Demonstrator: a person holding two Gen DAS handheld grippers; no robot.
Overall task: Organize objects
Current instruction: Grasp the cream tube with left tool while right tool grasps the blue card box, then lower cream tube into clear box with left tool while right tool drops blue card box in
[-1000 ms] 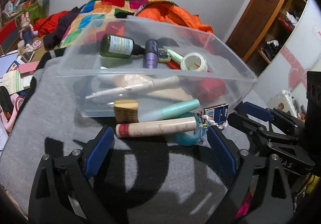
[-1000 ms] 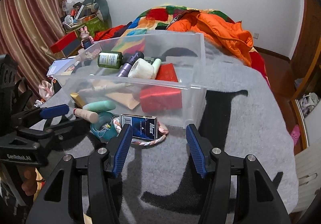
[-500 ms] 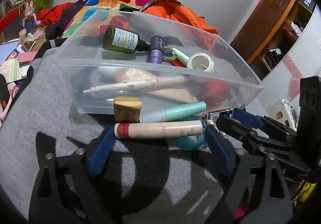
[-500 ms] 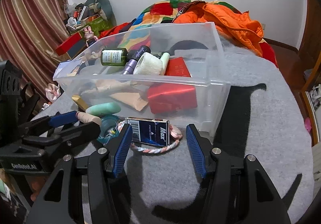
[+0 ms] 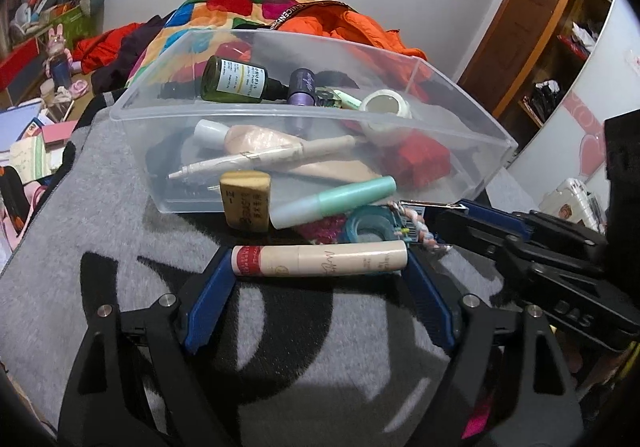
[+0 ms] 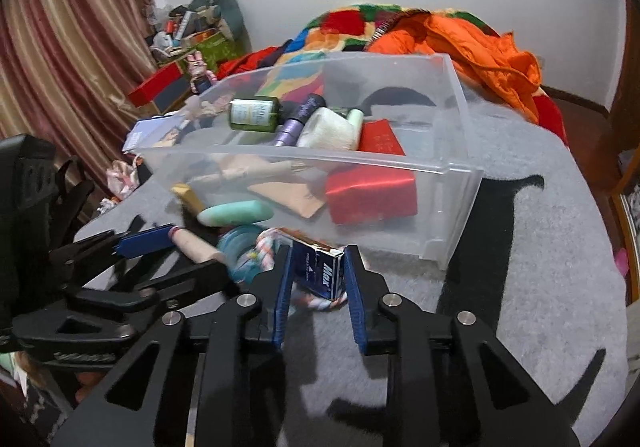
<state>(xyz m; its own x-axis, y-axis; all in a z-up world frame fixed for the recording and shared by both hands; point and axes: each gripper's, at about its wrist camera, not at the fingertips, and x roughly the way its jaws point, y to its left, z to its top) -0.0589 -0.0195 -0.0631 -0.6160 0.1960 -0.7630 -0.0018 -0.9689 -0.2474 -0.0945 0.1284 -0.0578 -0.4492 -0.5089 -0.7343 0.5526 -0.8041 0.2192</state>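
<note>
A clear plastic bin (image 5: 472,127) (image 6: 460,171) sits on the grey blanket, holding a green bottle (image 5: 234,81), a purple tube, a tape roll and a red box (image 6: 370,193). In front of it lie a beige cosmetic tube (image 5: 320,259), a mint tube (image 5: 332,201), a yellow block (image 5: 245,203), a teal tape roll (image 5: 366,225) and a braided cord. My left gripper (image 5: 320,271) has its blue pads against both ends of the beige tube. My right gripper (image 6: 318,271) is shut on a blue cigarette box (image 6: 320,271).
A colourful quilt and orange jacket (image 6: 472,43) lie behind the bin. Cluttered boxes and toys (image 6: 188,35) stand at the far left by a striped curtain. A wooden shelf unit (image 5: 560,47) stands at the right.
Both grippers moved forward. The left jaws came in around the beige tube and the right jaws closed on the blue cigarette box, which now stands tilted up on its edge.
</note>
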